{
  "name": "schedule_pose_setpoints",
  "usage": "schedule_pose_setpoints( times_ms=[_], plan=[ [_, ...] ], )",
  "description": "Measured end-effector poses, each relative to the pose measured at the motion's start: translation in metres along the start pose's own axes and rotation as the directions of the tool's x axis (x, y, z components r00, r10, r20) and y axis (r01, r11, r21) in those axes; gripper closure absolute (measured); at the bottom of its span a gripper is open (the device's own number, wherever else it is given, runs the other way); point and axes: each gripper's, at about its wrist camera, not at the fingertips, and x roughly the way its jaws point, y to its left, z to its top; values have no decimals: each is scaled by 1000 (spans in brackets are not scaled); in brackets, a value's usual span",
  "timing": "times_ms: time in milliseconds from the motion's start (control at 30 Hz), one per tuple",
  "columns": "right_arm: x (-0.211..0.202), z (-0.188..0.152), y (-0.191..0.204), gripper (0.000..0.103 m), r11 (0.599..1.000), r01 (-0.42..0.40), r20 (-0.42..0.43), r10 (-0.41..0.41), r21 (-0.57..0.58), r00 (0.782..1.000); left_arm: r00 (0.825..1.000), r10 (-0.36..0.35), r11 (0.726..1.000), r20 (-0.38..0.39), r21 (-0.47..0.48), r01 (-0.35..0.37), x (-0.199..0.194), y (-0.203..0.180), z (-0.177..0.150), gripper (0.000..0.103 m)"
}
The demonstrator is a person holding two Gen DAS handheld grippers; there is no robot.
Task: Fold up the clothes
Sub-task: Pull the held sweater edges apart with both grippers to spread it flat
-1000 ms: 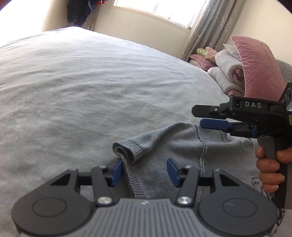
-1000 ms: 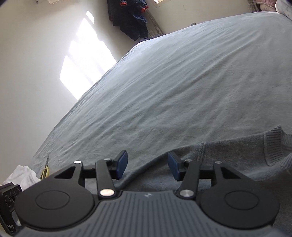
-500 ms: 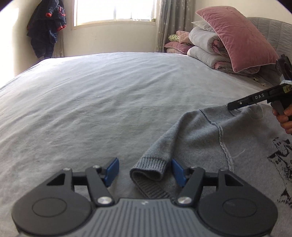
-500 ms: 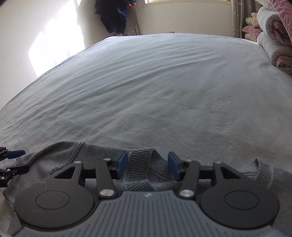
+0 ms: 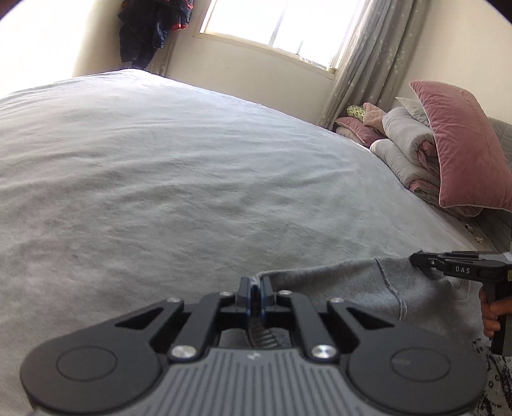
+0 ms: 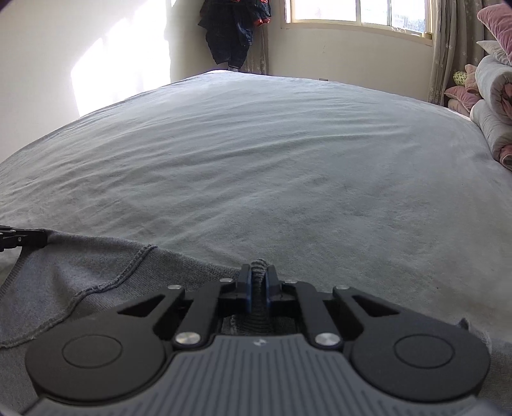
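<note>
Your left gripper (image 5: 255,289) is closed tight on a ribbed cuff edge of the grey sweater (image 5: 352,288), the knit pinched between the blue pads. Your right gripper (image 6: 258,281) is likewise clamped on a ribbed grey edge, which pokes up between its pads. The sweater lies at the near edge of the bed (image 5: 160,192), spread low and stretched sideways between your two grippers, so its long axis runs across the view, parallel to the bed's near side. In the left wrist view your right hand (image 5: 492,313) grips the other tool's handle at the far right. Beyond the sweater the grey bedspread runs wide and lightly wrinkled. Farther right, pink pillows (image 5: 460,150) and rolled bedding (image 5: 406,150) are stacked. Farthest, a window (image 6: 358,12) and dark clothes (image 6: 236,32) hang against the wall.
</note>
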Motion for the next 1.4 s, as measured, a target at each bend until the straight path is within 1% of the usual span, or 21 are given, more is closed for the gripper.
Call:
schedule_pose_setpoints(
  times_ms=[67,133,167,267,367,433,467,500,600,667,767,867,967,1000,1033,1067,1133,1167,1267,1333,1400],
  plan=[
    [0,8,4,95,1000,25,52,-25,-13,998,999,13,1000,29,-18,-12,-3,-1,-2,98],
    [4,14,10,95,997,51,80,-47,-53,996,998,43,999,37,-5,-42,-2,-5,-5,98],
    [10,15,14,95,995,62,77,-56,-79,995,998,56,998,32,0,-56,-1,-5,-6,98],
    [32,9,19,95,989,84,26,-82,-120,996,996,88,996,0,13,-88,7,-6,-8,97],
    [41,2,20,87,989,109,20,-108,-95,994,993,114,993,-31,35,-113,9,-10,-2,93],
    [36,7,16,76,991,120,11,-119,-63,993,989,142,989,-45,55,-139,8,-14,3,87],
    [30,10,12,63,992,115,11,-115,-52,993,987,159,985,-38,66,-156,7,-17,7,76],
    [24,12,7,58,993,109,20,-108,-46,994,984,176,982,-30,76,-173,5,-20,10,66],
    [3,16,-19,58,993,115,36,-114,-21,993,988,152,984,-19,94,-150,5,-30,22,63],
    [-11,12,-42,58,989,147,32,-147,3,989,993,118,988,-16,105,-115,10,-43,26,62],
    [-34,3,-75,58,980,194,27,-195,45,980,998,54,991,-23,125,-51,20,-66,30,65],
    [-59,-15,-98,58,967,229,31,-234,113,972,996,-44,981,-73,184,56,38,-100,22,66],
    [-81,-33,-113,58,958,226,32,-235,176,972,982,-131,957,-139,242,162,56,-136,9,73],
    [-82,-39,-116,59,960,220,15,-226,175,974,971,-163,945,-173,257,205,66,-147,3,79],
    [-84,-45,-119,65,961,214,-1,-217,174,976,961,-184,934,-208,268,237,75,-155,-1,84],
    [-85,-50,-122,74,962,208,-17,-209,174,978,952,-181,924,-246,289,250,88,-163,-6,91],
    [-82,-58,-126,79,965,202,-50,-196,168,979,957,-160,913,-243,334,237,103,-173,-9,91],
    [-79,-60,-126,82,967,199,-50,-194,158,980,960,-155,909,-235,346,232,109,-177,-9,91],
    [-69,-59,-131,82,969,201,-31,-198,147,980,967,-136,914,-216,350,207,126,-181,-1,92],
    [-58,-54,-136,84,967,212,-28,-210,141,977,973,-124,911,-197,365,190,136,-181,3,96],
    [-45,-49,-141,83,964,221,-28,-219,149,975,979,-115,912,-169,372,171,142,-183,6,98]
  ],
)
